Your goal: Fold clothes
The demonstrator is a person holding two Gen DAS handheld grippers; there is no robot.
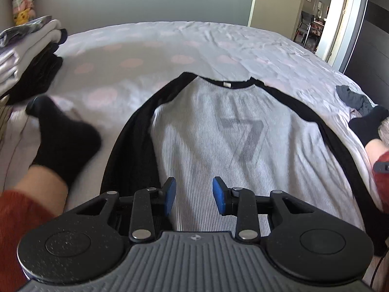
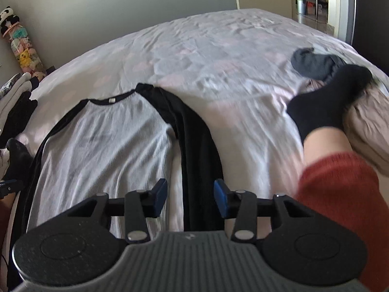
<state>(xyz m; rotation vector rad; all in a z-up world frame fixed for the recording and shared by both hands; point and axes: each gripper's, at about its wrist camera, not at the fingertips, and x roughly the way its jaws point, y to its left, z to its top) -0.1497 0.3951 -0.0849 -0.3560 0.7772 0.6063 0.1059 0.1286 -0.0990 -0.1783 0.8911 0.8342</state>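
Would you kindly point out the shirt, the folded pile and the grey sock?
shirt point(image 1: 218, 126): left wrist view, grey chest print.
folded pile point(image 1: 29, 48): left wrist view, pale layers.
grey sock point(image 2: 313, 64): right wrist view, middle.

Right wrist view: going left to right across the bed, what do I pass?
Stack of folded clothes → grey shirt body → black sleeve → bare bedsheet → black-socked foot. The dark grey crumpled garment lies just behind that foot.
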